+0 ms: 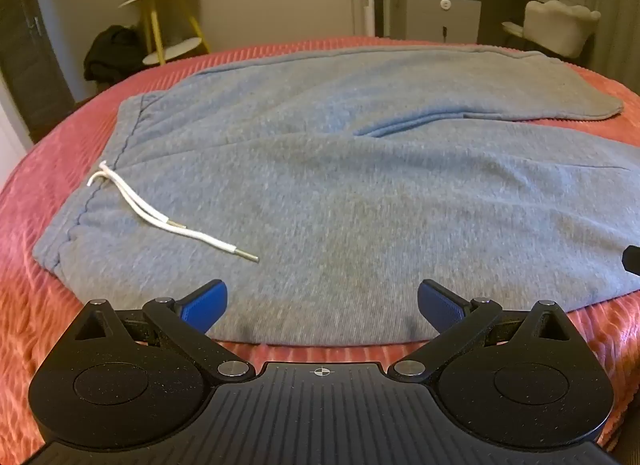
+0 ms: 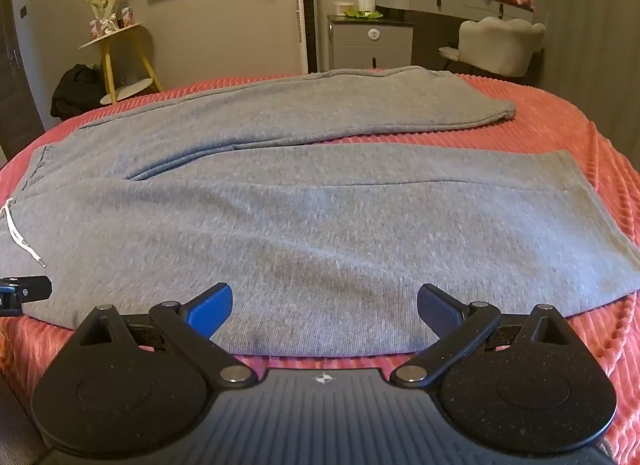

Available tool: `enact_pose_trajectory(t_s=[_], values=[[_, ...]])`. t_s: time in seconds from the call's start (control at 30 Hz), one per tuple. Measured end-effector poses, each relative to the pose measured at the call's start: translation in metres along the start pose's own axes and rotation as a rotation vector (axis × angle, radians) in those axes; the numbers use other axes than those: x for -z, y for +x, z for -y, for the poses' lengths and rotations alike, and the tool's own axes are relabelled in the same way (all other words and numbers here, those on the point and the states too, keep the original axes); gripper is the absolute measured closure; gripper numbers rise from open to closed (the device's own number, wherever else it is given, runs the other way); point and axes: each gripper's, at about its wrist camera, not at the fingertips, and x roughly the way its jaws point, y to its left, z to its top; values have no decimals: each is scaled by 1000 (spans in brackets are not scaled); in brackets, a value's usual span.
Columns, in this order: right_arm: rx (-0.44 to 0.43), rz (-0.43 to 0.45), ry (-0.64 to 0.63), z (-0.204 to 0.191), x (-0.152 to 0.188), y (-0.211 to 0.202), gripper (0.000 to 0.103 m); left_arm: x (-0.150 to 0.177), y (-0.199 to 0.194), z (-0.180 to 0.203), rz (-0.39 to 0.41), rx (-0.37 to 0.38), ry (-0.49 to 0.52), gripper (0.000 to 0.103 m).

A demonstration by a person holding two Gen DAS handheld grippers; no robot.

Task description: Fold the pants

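Observation:
Grey sweatpants point(image 1: 340, 193) lie spread flat on a pink ribbed bedspread point(image 1: 48, 193), waistband at the left with a white drawstring point(image 1: 160, 213), both legs running to the right. My left gripper point(image 1: 322, 305) is open and empty, hovering at the near hem by the waist end. In the right wrist view the pants point(image 2: 300, 217) show both legs with a gap between them. My right gripper point(image 2: 324, 309) is open and empty over the near edge of the closer leg. The left gripper's tip point(image 2: 24, 291) shows at the left edge.
The bedspread point(image 2: 560, 129) ends at a rounded far edge. Beyond it stand a yellow side table point(image 1: 164, 21), a dark bag on the floor point(image 1: 112, 51), a grey cabinet point(image 2: 370, 45), a dressing table and a pale chair point(image 2: 500, 45).

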Motion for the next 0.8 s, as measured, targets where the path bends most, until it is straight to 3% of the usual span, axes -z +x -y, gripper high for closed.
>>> enact_pose_trajectory(t_s=[0.8], values=[[-3, -12, 21, 2, 0, 3, 4, 0, 0, 0, -10, -1, 1, 0]])
